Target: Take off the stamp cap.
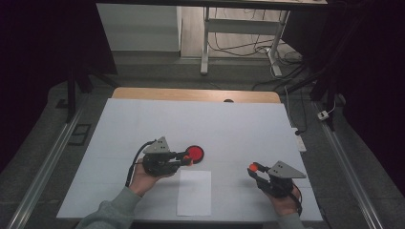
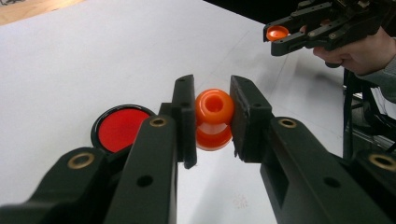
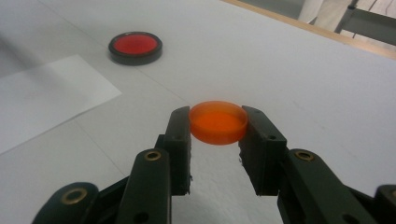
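Table: white sheet-covered table [image 1: 143, 124], black-rimmed red round dish [image 1: 195, 153].
Left gripper [image 2: 212, 121]: clamped on orange plastic bottle [image 2: 214, 119].
Right gripper [image 3: 218, 123]: clamped on orange round cap [image 3: 218, 122].

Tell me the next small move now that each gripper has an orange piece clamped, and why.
Probably bring the right gripper toward the left gripper. The orange cap is clamped in the right, the orange bottle in the left with its mouth open, and the two are well apart across the table, so they need lining up first.
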{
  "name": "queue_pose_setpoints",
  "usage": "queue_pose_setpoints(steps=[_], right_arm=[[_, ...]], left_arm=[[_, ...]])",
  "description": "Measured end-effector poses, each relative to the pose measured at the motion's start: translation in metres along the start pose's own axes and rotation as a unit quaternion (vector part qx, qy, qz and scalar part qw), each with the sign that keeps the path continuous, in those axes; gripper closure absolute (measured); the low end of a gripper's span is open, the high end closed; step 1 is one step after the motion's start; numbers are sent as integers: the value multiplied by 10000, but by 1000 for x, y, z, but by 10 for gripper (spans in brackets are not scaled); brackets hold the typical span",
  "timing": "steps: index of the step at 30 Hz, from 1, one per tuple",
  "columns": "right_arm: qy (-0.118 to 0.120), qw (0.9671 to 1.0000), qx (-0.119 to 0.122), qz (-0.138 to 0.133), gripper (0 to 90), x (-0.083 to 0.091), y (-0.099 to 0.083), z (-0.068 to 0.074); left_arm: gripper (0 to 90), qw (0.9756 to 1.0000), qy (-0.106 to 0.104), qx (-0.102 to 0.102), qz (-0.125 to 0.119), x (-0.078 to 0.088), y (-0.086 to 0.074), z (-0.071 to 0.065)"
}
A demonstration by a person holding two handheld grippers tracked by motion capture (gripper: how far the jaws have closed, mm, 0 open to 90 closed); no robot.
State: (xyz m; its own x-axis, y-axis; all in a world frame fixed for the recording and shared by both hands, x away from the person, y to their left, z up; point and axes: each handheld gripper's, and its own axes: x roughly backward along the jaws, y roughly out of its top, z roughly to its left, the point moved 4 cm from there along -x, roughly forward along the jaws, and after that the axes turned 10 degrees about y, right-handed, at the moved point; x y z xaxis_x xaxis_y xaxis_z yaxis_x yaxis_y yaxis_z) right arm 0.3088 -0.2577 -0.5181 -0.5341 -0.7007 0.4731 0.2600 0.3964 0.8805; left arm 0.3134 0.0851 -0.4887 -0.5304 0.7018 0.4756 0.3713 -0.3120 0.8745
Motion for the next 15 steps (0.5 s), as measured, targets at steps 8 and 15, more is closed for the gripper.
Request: queue_pose_setpoints(steps=[8,15], right_arm=[[-79,9999,-110,26,642,6,-6,-8],[-58,9999,-77,27,642,5,-5,-7]], left_arm=[[726,10000,35,41,5,2,0,3],[726,10000,69,62,-19,2,1,6]])
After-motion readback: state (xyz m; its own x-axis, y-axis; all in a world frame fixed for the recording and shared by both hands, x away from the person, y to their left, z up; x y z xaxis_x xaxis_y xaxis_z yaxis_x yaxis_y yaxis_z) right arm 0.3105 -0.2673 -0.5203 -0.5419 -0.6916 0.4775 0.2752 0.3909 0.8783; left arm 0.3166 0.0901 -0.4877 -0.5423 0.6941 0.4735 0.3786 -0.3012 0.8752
